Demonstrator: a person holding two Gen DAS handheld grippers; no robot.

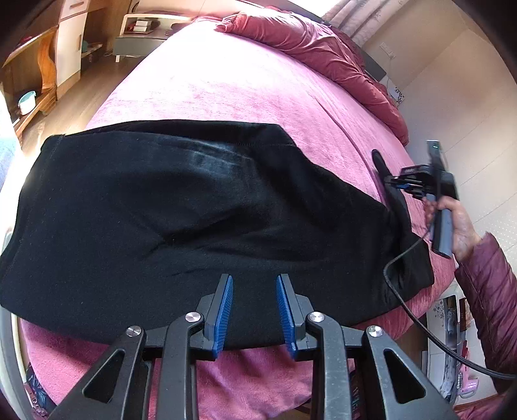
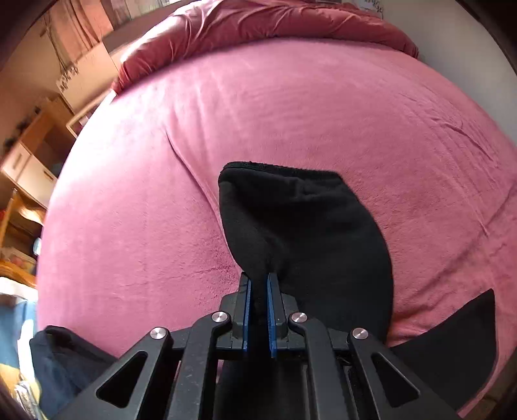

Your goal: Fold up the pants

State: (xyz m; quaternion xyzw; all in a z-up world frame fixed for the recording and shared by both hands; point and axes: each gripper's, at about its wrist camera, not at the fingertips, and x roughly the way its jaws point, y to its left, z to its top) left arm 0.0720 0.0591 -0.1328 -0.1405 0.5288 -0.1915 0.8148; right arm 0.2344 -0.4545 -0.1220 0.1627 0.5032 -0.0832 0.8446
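Observation:
Black pants (image 1: 181, 210) lie spread flat on a pink bed (image 1: 226, 87). My left gripper (image 1: 254, 284) is open and empty, its blue pads hovering over the near edge of the pants. In the left wrist view my right gripper (image 1: 392, 184) is at the far right end of the pants, held by a hand. In the right wrist view my right gripper (image 2: 258, 281) is shut on the black pants (image 2: 300, 226), pinching a raised fold of the fabric that hangs in front of it above the pink bed (image 2: 290, 106).
A rumpled red quilt (image 1: 323, 48) lies along the far side of the bed. Wooden cupboards (image 1: 68, 48) and a white shelf (image 1: 145, 29) stand beyond the bed on the left. A black cable (image 1: 420, 320) trails from the right gripper.

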